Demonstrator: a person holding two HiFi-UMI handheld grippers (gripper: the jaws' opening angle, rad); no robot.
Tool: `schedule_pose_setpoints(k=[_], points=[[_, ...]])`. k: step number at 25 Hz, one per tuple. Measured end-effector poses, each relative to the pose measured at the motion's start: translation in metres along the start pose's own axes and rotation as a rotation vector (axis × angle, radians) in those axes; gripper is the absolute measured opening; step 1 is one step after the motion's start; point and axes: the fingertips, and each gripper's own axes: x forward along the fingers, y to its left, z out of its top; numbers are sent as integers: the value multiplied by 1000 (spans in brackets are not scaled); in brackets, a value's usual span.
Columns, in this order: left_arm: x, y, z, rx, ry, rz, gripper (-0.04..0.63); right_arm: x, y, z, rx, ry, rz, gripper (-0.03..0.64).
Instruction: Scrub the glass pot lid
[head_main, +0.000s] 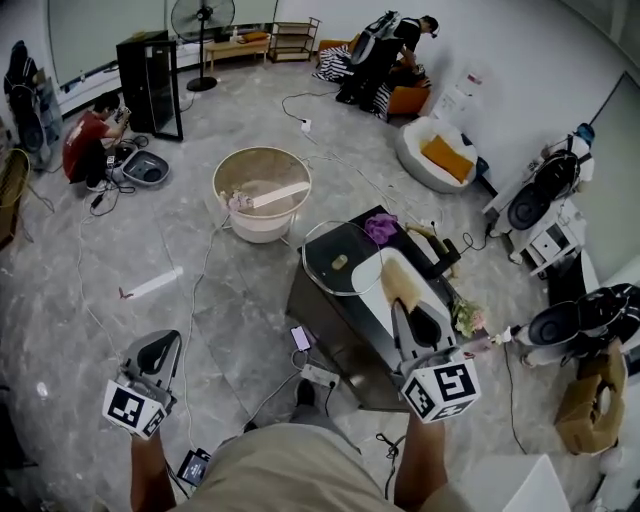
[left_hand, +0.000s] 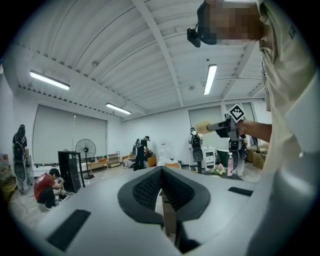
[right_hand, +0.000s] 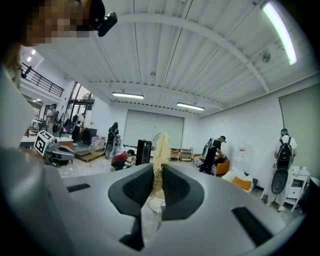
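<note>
Glass pot lid (head_main: 335, 248) lies flat on the dark surface (head_main: 335, 325), at its far left end, knob up. Purple cloth (head_main: 380, 228) is just beyond the lid on the same surface.

Right gripper (head_main: 403, 308) (right_hand: 159, 169) is over the surface beside the lid's right rim, its fingers (right_hand: 176, 186) clamped on a tan scrub sponge (head_main: 398, 285) (right_hand: 160, 150). The sponge sticks out past the fingertips. In the head view it overlaps the lid's near-right edge; contact can't be told.

Left gripper (head_main: 160, 348) (left_hand: 161, 172) is well apart from the lid, off to the left over the floor, fingers (left_hand: 142, 190) closed together with nothing between them.

A small bottle and some flowers (head_main: 467, 318) sit at the surface's right edge. A round beige tub (head_main: 262, 190) stands on the floor behind the surface. Cables run across the grey floor (head_main: 150, 240). A person in red (head_main: 85, 140) crouches far left, and another person (head_main: 395, 45) bends over at the back.
</note>
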Motion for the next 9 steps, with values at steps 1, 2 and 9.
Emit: schedule_pose_setpoints(k=[1, 2, 9], points=[[0, 1, 0, 0, -1, -3, 14, -1, -1, 0, -1, 0, -5, 46], [0, 1, -1, -1, -2, -5, 14, -1, -1, 0, -2, 1, -10, 46], [3, 3, -1, -1, -9, -13, 14, -1, -5, 0, -2, 4, -24, 46]])
